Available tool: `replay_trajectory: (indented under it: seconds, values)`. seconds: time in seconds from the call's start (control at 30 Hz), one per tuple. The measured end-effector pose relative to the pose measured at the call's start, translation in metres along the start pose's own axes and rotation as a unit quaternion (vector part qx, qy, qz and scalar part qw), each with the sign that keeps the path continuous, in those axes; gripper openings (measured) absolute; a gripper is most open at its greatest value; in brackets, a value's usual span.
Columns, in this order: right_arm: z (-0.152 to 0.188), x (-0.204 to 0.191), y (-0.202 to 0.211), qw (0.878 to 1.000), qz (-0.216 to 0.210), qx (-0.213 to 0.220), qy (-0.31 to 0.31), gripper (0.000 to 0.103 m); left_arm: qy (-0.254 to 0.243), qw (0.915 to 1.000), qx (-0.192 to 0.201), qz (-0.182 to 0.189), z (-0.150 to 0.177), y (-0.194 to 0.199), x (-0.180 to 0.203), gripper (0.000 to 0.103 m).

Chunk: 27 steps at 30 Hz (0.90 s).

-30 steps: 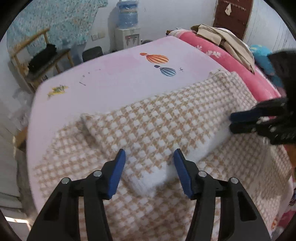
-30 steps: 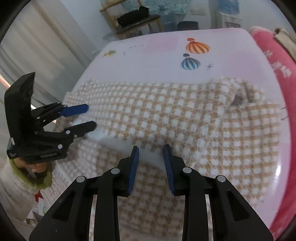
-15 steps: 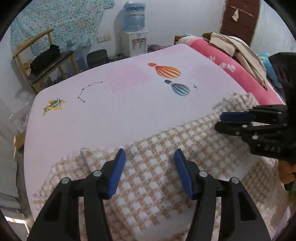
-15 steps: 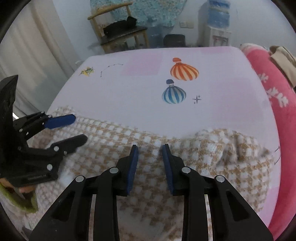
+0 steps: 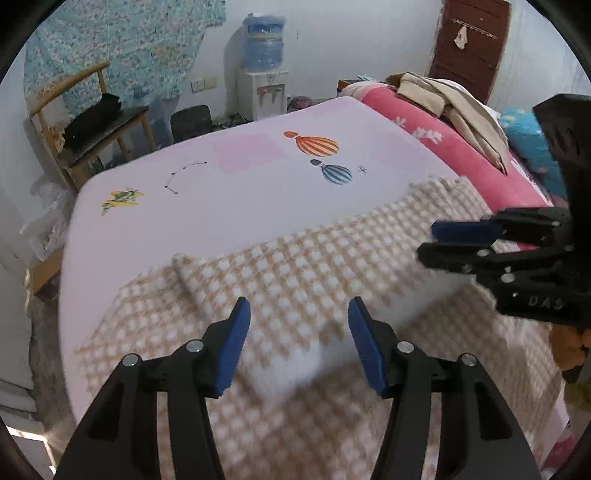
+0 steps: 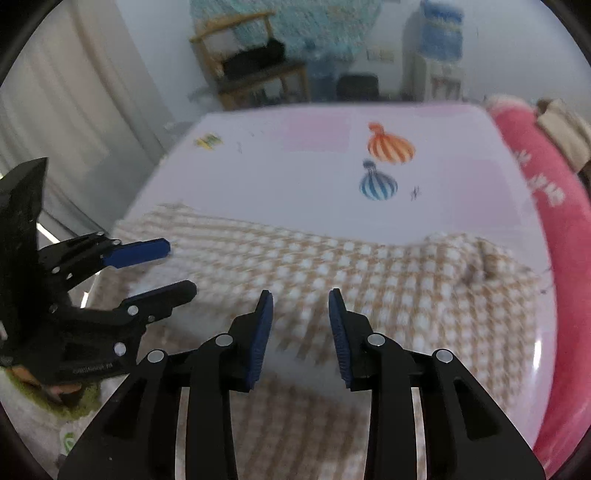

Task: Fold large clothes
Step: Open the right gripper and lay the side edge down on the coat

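On the bed [image 5: 258, 192] — checked garment [image 5: 314, 266] (folded over).

A bed [image 5: 258, 192] in a pale pink sheet printed with two striped balloons fills the room; a red flowered blanket [image 5: 454, 155] runs along its right side with beige clothes [image 5: 450, 107] piled on it; behind stands a white wall [image 5: 332, 33] with a water dispenser [image 5: 263, 77], a wooden chair [image 5: 92, 122] holding something black, and a patterned turquoise cloth [image 5: 122, 48] hanging; a dark brown door [image 5: 469, 48] sits at the right; pale curtains [image 6: 66, 110] hang at the left
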State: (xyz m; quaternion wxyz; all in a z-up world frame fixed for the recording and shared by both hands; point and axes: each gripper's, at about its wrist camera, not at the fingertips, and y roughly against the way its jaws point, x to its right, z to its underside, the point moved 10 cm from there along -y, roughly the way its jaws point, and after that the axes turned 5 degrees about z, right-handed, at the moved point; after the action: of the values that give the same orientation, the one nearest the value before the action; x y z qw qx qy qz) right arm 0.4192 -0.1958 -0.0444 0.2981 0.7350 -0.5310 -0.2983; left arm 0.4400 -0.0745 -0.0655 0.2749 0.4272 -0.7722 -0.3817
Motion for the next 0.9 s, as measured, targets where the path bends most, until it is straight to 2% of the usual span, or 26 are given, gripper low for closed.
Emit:
replay_trajectory:
  seconds: [0.07,0.1,0.17,0.2,0.27,0.33,0.37,0.47,0.57,0.7,0.9]
  values:
    - [0.019,0.005,-0.021,0.999,0.019,-0.032,0.001,0.039,-0.004,0.999,-0.036,-0.026,0.019,-0.013,-0.004,0.058]
    - [0.027,0.005,-0.029,0.999,0.021,-0.026,0.003,0.04,-0.004,0.9981,-0.05,-0.035,0.028,-0.021,-0.007,0.062]
    - [0.03,0.004,-0.018,0.999,0.041,-0.024,0.015,0.039,0.029,0.998,-0.047,-0.032,0.027,-0.014,-0.013,0.064]
    - [0.032,0.005,-0.005,0.999,0.045,-0.029,-0.005,0.039,0.041,0.9974,-0.046,-0.036,0.028,-0.007,-0.016,0.064]
    - [0.039,0.0,0.028,0.999,0.015,-0.015,-0.034,0.041,0.049,0.9973,-0.017,-0.053,0.026,0.024,-0.019,0.064]
    - [0.054,-0.005,0.058,0.999,0.015,0.003,-0.044,0.054,0.045,0.9966,0.003,-0.069,0.031,0.053,-0.017,0.064]
    - [0.065,-0.008,0.076,0.999,0.012,0.012,-0.047,0.056,0.044,0.9961,0.008,-0.076,0.036,0.064,-0.015,0.067]
    - [0.103,-0.025,0.107,0.998,-0.014,0.017,-0.051,0.065,0.037,0.9955,0.022,-0.085,0.063,0.102,0.002,0.075]
    - [0.14,-0.044,0.128,0.998,-0.037,0.018,-0.055,0.075,0.034,0.995,0.028,-0.09,0.091,0.122,0.021,0.083]
    - [0.17,-0.062,0.118,0.997,-0.033,0.008,-0.063,0.081,0.054,0.9946,0.012,-0.087,0.138,0.126,0.039,0.089]
    - [0.215,-0.061,0.116,0.996,-0.005,-0.018,-0.091,0.081,0.075,0.9894,-0.038,-0.118,0.193,0.097,0.044,0.09]
